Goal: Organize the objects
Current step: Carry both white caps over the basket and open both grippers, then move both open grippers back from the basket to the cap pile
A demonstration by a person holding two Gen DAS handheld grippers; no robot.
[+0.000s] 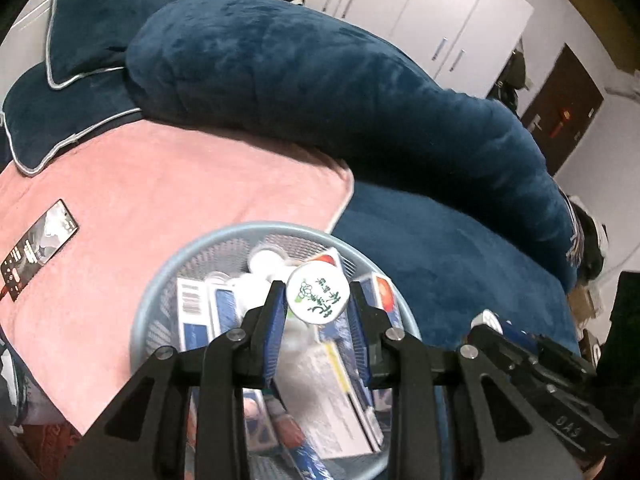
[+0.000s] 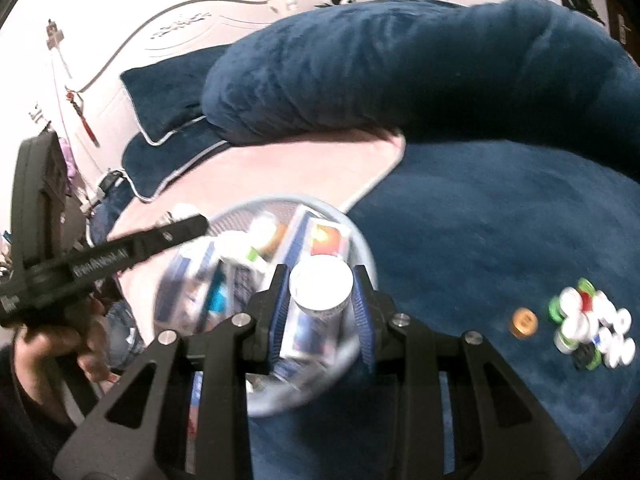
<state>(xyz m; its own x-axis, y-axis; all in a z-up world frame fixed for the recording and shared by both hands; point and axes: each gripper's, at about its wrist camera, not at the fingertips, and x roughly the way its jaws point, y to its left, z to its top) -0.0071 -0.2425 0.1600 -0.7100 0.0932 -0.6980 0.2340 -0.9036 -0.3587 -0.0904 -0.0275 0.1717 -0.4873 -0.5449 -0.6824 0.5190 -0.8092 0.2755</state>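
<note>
**Bed and what lies on it**

The bed [image 1: 440,248] is covered in dark blue plush. A pink blanket [image 1: 180,200] is spread over its left part, its corner ending near the middle. Two blue pillows [image 1: 80,92] with pale piping are stacked at the head, and a long blue bolster [image 1: 320,88] lies across the bed just behind the blanket's far edge. A phone [image 1: 38,252] lies flat on the blanket, well apart from a round blue mesh basket [image 1: 160,288] that stands at the blanket's corner. On the bare blue cover to the right, a loose cluster of bottle caps [image 2: 588,328] lies with one orange cap [image 2: 523,323] just beside it.
</note>
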